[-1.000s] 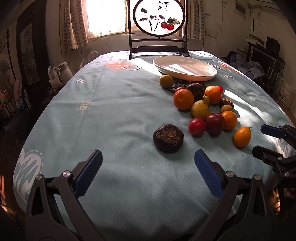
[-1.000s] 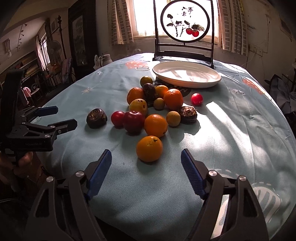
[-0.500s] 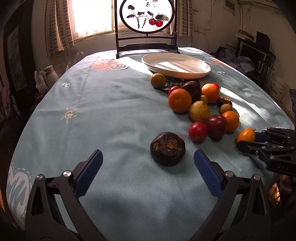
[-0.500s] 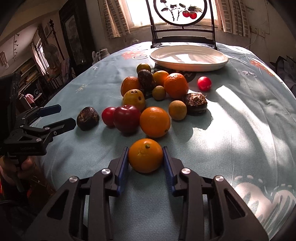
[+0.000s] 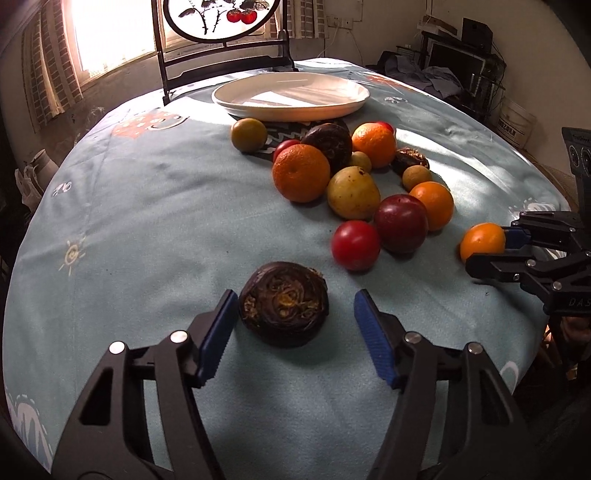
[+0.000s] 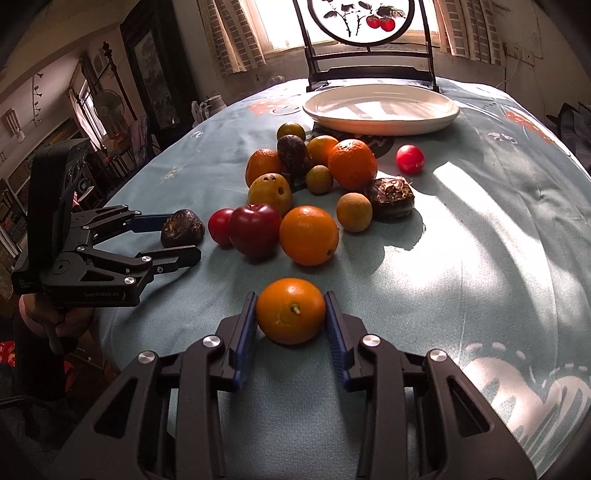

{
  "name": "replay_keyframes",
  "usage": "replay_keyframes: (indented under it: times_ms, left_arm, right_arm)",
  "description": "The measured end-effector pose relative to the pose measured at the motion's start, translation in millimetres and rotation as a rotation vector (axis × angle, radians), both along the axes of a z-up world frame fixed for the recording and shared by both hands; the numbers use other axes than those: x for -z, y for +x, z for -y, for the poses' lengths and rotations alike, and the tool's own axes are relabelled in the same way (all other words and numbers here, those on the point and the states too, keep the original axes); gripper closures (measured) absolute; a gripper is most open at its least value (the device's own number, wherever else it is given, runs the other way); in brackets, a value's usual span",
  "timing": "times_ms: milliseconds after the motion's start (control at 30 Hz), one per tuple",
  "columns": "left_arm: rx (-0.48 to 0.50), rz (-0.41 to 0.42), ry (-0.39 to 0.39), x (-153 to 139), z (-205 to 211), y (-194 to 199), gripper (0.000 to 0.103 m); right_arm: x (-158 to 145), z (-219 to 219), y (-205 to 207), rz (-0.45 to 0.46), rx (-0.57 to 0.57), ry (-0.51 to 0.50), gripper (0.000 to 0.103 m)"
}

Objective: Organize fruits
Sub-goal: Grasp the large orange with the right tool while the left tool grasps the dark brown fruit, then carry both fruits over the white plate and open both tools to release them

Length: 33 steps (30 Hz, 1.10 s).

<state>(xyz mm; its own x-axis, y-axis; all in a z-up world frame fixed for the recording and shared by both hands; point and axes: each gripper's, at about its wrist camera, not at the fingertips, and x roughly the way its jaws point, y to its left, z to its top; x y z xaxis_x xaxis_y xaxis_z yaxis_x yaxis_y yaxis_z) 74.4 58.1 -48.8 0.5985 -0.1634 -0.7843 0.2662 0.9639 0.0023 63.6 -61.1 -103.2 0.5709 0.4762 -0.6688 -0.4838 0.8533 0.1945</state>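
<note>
- Left wrist view: my left claw is open wide. The dark wrinkly fruit sits between its blue pads. The left pad just touches it; the right pad is apart from it.
- The table wears a light blue cloth with little suns and white waves drawn on it.
- A heap of fruits lies at 1 o'clock from my claw, and the white plate is at 12 o'clock, bare inside.
- Behind the plate stands a round picture screen; its top is cut off. A bright window glows at 11 o'clock.
- At 3 o'clock my right claw pokes in with the small orange; its far end is cut off.
- The right corner of the room is dark and messy, so I cannot tell what is there.
- Right wrist view: my right claw is closed tight on the small orange, with a pad on each side.
- At 9 o'clock I see my left claw around the dark wrinkly fruit.
- Sun patches fall on the cloth at 2 o'clock.
- The shelves at the far left are too blurry to make out.
</note>
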Motion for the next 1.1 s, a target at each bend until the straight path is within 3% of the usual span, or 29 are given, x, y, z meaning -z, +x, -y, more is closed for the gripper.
replay_keyframes:
  times_ms: [100, 200, 433, 600, 700, 833, 1100]
  left_arm:
    - [0.003, -0.003, -0.005, 1, -1, 1, 0.042]
    - [0.001, 0.004, -0.005, 0, -3, 2, 0.056]
    - [0.009, -0.013, -0.033, -5, -8, 3, 0.057]
    - [0.001, 0.049, -0.078, -43, -16, 24, 0.057]
    - [0.002, 0.097, -0.095, -69, -11, 57, 0.056]
    - [-0.003, 0.084, -0.133, -84, 2, 128, 0.056]
    - [-0.083, -0.014, -0.080, -59, 22, 249, 0.056]
  right_arm:
    - [0, 1, 1, -0.007, -0.007, 0.007, 0.067]
    - [0, 2, 1, -0.013, -0.015, 0.015, 0.067]
    - [-7, 6, 5, -0.017, -0.034, 0.027, 0.067]
    - [-46, 19, 25, 0.057, -0.026, 0.088, 0.067]
    - [-74, 27, 60, 0.120, 0.041, 0.116, 0.067]
    - [-91, 34, 130, 0.132, 0.153, 0.126, 0.067]
    - [-65, 26, 239, 0.022, 0.221, 0.046, 0.067]
